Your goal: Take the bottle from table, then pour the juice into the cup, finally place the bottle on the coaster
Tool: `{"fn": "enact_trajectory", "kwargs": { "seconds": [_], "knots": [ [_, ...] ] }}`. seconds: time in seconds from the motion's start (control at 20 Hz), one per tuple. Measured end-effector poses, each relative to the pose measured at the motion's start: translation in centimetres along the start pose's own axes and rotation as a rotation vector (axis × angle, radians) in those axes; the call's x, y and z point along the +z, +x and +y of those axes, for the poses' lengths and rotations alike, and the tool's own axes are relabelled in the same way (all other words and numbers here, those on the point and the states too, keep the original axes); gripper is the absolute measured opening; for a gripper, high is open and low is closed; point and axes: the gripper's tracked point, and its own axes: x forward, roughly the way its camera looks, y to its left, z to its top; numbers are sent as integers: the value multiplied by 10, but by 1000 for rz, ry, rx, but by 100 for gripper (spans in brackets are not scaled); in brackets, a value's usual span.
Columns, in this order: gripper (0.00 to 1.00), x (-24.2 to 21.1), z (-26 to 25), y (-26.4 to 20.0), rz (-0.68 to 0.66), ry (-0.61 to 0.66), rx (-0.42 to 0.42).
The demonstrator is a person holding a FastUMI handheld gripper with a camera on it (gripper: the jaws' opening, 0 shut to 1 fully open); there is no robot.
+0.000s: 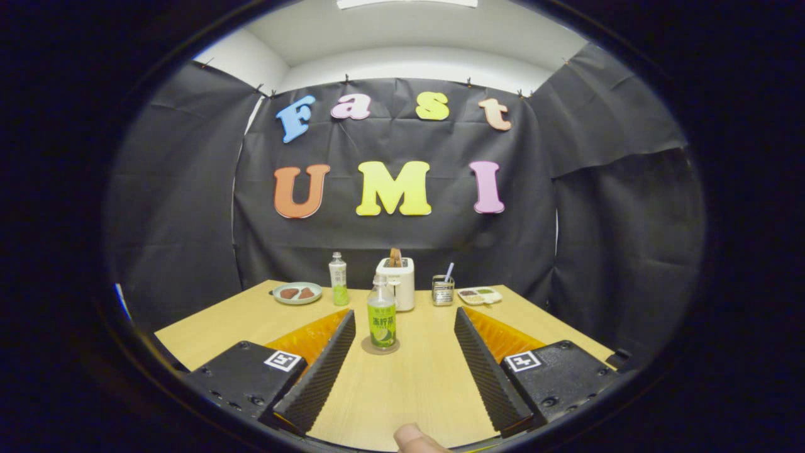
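Reading across the table (226, 321) from its left side: a plate (297, 293) with two brown pieces sits near the far left corner, then a second, taller bottle (338, 279) just beside it along the far edge. The task bottle (382, 322), green-labelled and upright, stands on a round coaster (380, 346) near the table's middle, ahead of the gripper (404, 327) and slightly left of the line between its tips; judged from this, the placing step looks done or the run has not begun, I cannot tell which. Fingers are spread wide, touching nothing. Behind the bottle stands a white toaster (399, 283), then a small wire holder (443, 290) and a shallow tray (480, 296) toward the far right corner. No cup identified with certainty. Open wood lies between the fingers and the near edge, giving a straight lane; the far edge is crowded. A fingertip (412, 438) shows at the near edge.
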Motion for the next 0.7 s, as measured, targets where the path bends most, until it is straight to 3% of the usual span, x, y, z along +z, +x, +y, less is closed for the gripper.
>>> {"fn": "enact_trajectory", "kwargs": {
  "seconds": [0.4,0.7],
  "knots": [
    [100,-42,-34,-30,2,-65,-23],
    [100,-45,-45,-48,-5,-7,-3]
  ]
}}
